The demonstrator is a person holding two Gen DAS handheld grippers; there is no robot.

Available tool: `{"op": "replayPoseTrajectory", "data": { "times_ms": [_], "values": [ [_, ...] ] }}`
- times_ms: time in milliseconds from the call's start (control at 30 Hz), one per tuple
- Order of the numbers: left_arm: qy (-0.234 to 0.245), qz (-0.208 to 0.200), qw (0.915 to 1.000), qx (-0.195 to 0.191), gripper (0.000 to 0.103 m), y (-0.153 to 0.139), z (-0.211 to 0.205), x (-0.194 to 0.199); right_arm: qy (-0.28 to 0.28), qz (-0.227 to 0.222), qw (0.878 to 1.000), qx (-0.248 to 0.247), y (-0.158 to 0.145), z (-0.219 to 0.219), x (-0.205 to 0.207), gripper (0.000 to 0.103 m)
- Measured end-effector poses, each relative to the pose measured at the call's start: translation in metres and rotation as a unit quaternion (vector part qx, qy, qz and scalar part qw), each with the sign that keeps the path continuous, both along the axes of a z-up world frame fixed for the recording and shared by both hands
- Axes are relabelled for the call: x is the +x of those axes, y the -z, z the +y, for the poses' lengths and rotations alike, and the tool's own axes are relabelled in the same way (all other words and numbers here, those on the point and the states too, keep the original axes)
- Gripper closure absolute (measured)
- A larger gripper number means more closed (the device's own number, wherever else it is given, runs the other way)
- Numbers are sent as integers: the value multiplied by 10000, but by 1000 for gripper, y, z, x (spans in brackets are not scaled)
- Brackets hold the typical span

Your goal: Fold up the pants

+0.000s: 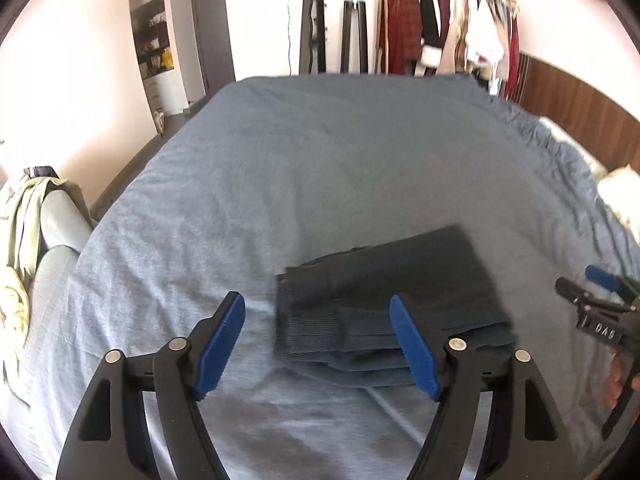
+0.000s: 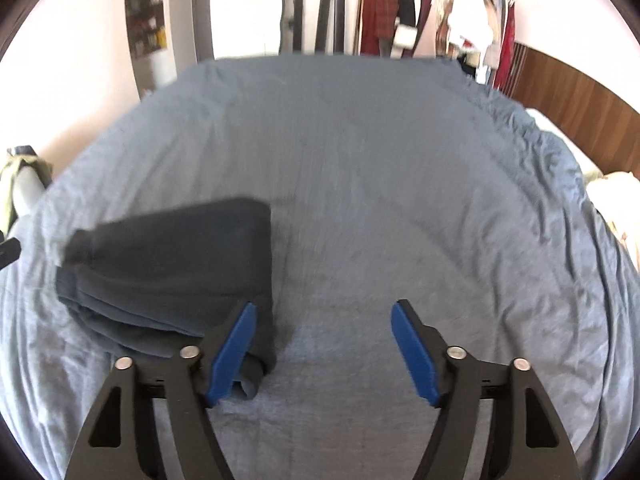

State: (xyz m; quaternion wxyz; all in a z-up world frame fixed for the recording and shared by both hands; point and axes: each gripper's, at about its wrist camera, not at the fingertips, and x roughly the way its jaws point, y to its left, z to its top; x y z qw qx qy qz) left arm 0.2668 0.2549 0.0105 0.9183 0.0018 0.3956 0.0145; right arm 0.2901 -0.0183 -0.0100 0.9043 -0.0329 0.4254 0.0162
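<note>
Dark grey pants [image 1: 394, 292] lie folded in a compact stack on the blue bed cover [image 1: 320, 160]. My left gripper [image 1: 318, 308] is open and empty, held just above the near left part of the stack. In the right wrist view the pants [image 2: 172, 272] sit at the left. My right gripper [image 2: 324, 316] is open and empty, to the right of the stack, its left finger over the stack's near corner. The right gripper also shows at the right edge of the left wrist view [image 1: 600, 300].
The bed cover [image 2: 400, 160] fills most of both views. A wooden headboard [image 1: 580, 108] and pale pillow [image 1: 624, 188] are at the right. A clothes rack [image 1: 448, 20] stands behind the bed. A chair with green cloth [image 1: 28, 232] is at the left.
</note>
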Motion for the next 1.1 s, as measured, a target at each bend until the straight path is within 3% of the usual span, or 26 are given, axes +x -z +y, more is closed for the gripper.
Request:
{"op": "replayPoseTrajectory", "data": {
  "times_ms": [167,433,633,800,1100],
  "values": [
    [82,-329,9993,-163,18,-15,-36,-23,-81,-123,9997,218,-19,-22,-14,28],
    [199,-467,9985,-219,11,1,-97,-55,-169,-385,9985,340,-28,-55,-50,25],
    [180,-692,9973,-172,11,26,-128,-79,-365,-716,9963,317,-13,-75,-76,23],
    [86,-808,9965,-217,11,44,-145,-100,-435,-745,9951,485,8,-88,-93,23],
    [-71,-934,9956,-50,11,55,-162,-158,-451,-984,9910,794,25,-106,-139,23]
  ]
}}
